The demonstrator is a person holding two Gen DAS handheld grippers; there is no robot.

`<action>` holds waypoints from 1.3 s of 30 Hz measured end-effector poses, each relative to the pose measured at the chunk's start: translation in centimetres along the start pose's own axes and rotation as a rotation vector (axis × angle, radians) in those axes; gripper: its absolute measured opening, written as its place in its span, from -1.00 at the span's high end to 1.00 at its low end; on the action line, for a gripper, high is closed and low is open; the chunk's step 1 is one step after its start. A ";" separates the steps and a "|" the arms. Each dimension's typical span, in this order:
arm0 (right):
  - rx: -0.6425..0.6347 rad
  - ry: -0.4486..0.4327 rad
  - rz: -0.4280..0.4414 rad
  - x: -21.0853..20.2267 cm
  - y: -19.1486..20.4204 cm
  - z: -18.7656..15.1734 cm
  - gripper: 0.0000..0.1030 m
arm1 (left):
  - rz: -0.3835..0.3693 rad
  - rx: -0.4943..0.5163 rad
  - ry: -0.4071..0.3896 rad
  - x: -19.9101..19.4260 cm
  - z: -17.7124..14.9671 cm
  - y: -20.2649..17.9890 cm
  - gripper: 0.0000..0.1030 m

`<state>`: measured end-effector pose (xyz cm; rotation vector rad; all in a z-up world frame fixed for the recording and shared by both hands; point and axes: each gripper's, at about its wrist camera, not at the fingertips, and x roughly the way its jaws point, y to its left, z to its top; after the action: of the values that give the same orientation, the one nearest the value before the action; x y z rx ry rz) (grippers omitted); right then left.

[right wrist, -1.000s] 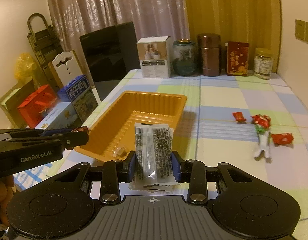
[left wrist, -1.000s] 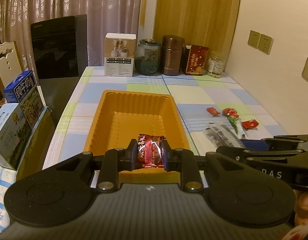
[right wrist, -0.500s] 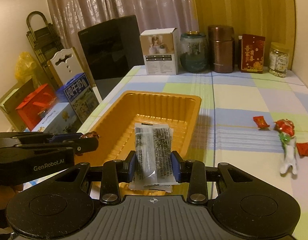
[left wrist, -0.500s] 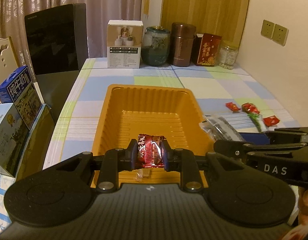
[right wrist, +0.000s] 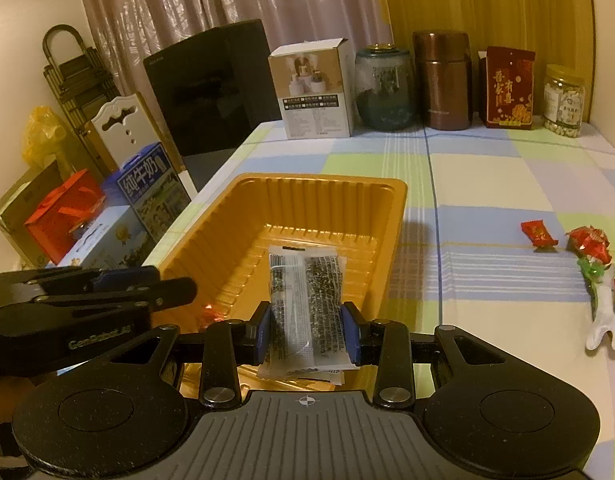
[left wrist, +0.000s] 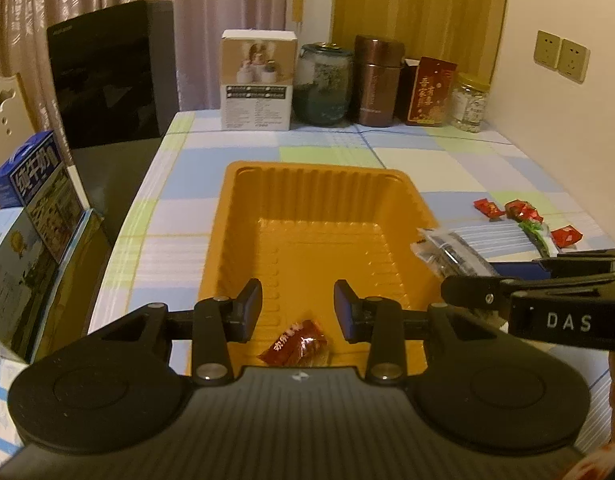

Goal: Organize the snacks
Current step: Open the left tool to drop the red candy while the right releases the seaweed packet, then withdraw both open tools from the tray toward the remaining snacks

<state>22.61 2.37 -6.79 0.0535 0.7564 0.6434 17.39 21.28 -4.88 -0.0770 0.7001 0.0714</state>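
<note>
The right gripper [right wrist: 307,330] clamps a clear snack packet [right wrist: 305,304] over the orange tray [right wrist: 391,216].

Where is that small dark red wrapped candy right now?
In the left wrist view, the small dark red wrapped candy lies at the near end of the orange plastic tray, just below the open left gripper.

One orange tray [left wrist: 421,204]. One red candy [left wrist: 295,346] in it, lower centre. One dark clear-wrapped snack packet [right wrist: 307,300]. Three small red candies [left wrist: 487,208] at right. One green-and-white wrapped sweet [right wrist: 601,308]. Two jars [right wrist: 383,88] and one brown canister [right wrist: 443,80] along the top.
</note>
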 end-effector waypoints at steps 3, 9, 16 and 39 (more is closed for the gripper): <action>0.005 0.003 0.007 0.4 0.2 0.0 0.28 | 0.003 -0.016 0.002 -0.3 -0.3 0.5 0.32; 0.019 -0.035 0.059 0.6 0.6 0.4 0.20 | 0.011 -0.047 0.001 -1.1 -0.7 1.2 0.32; 0.023 -0.077 0.047 -1.1 0.4 0.3 -0.29 | 0.020 -0.069 -0.004 -2.6 -1.0 1.4 0.28; 0.089 -0.057 -0.153 -12.3 -4.2 -5.8 -0.29 | -0.055 -0.058 -0.028 -8.8 -2.4 -7.8 0.03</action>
<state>14.25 -8.98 -4.54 0.0939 0.7261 0.4608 9.82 12.95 -0.65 -0.1504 0.6680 0.0400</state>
